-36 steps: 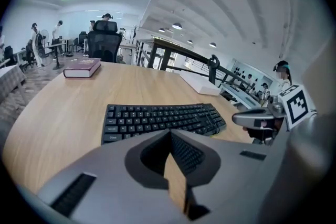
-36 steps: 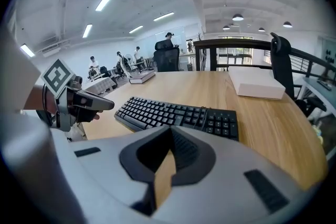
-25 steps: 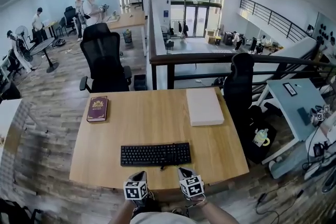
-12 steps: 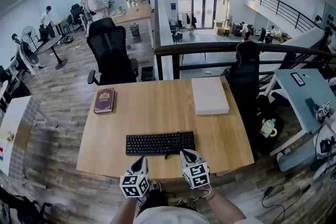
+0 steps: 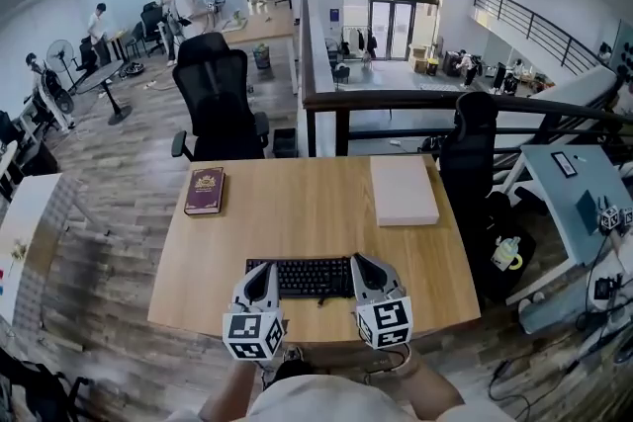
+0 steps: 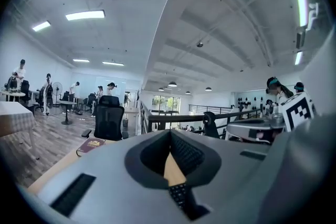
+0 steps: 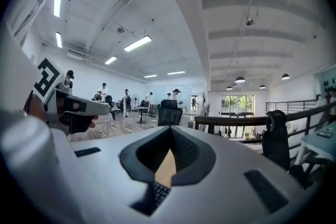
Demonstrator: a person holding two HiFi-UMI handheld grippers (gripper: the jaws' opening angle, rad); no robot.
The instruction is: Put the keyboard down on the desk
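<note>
Head view shows the black keyboard (image 5: 302,277) lying flat on the wooden desk (image 5: 297,212), near the front edge, close to the person. Nothing looks to be lifting it. The left gripper (image 5: 262,270) is over the keyboard's left end. The right gripper (image 5: 364,264) is over its right end.

In the left gripper view, the two jaws of the left gripper (image 6: 170,136) are pressed together with nothing pinched between them. A few keys of the keyboard (image 6: 181,194) peek out from underneath. The right gripper view shows the same thing: the right gripper (image 7: 170,135) is closed tight and empty, with keys (image 7: 159,192) showing below it. Both tools point out across the room, not down at the desk.

So I think the job is as good as done. The keyboard is down and nobody is holding it. All that may be left is to take the grippers away.

A dark red book (image 5: 205,191) and a flat white box (image 5: 404,191) lie farther back on the desk, well apart from the keyboard.
</note>
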